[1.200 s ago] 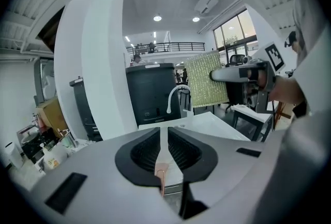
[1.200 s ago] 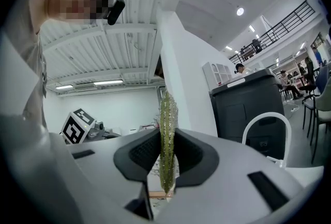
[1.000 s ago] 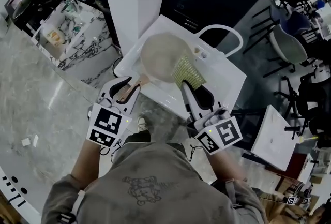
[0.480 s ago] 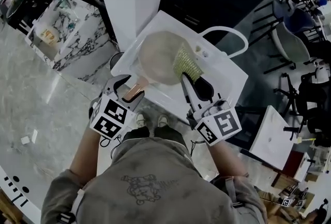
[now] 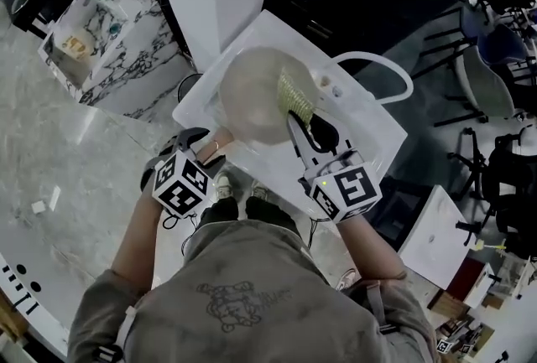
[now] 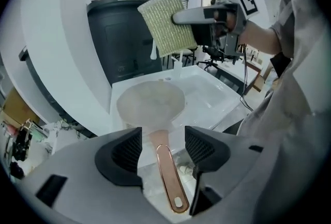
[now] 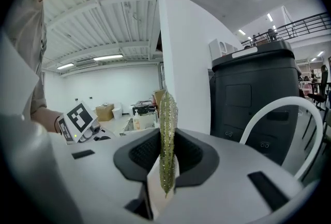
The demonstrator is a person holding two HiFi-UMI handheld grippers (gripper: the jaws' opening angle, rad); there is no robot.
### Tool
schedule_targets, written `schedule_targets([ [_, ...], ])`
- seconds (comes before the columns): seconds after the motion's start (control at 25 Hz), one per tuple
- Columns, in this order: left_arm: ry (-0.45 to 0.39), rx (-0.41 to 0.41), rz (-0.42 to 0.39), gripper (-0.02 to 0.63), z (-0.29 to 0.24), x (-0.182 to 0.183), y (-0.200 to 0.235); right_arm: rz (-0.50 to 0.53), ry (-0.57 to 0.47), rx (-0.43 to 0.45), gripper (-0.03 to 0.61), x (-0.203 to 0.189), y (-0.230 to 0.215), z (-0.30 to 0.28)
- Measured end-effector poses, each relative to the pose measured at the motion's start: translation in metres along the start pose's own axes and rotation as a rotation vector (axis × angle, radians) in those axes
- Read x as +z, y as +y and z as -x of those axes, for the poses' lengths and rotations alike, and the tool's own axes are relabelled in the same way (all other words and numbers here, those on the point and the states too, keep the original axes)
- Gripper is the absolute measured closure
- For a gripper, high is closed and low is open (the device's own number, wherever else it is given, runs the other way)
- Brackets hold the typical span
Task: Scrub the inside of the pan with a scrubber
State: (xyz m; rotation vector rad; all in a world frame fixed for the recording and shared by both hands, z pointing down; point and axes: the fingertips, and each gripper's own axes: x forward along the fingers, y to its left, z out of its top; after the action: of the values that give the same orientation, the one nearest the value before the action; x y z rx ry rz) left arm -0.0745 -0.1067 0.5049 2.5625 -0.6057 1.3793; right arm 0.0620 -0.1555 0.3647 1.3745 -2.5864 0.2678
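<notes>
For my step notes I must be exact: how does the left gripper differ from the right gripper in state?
The left gripper has its jaws apart, having just been opening; the right gripper is shut on the flat yellow-green mesh scrubber. The left gripper holds nothing, the copper handle of the round pale pan lying untouched in its gap; the right gripper holds the scrubber in the air. Both bear a marker cube.

Head view: pan handle (image 5: 220, 137) mostly hidden — left gripper (image 5: 204, 150) covers it
</notes>
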Motion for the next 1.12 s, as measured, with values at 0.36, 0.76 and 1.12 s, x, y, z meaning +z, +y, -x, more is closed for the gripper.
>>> schedule_targets([
  [0.36, 0.102, -0.056, 0.087, 0.368, -0.041, -0.027, 0.004, -0.002, 0.119, 0.004, 0.497, -0.052, -0.045, -0.045],
  [0.76, 0.211, -0.160, 0.177, 0.370, -0.067, -0.052, 0.009, 0.058, 0.189, -0.071, 0.497, -0.109, -0.085, -0.104],
  [1.12, 0.326, -0.241, 0.174, 0.370, -0.084, -0.074, -0.003, 0.081, 0.308, -0.194, 0.498, -0.174, -0.131, -0.142],
])
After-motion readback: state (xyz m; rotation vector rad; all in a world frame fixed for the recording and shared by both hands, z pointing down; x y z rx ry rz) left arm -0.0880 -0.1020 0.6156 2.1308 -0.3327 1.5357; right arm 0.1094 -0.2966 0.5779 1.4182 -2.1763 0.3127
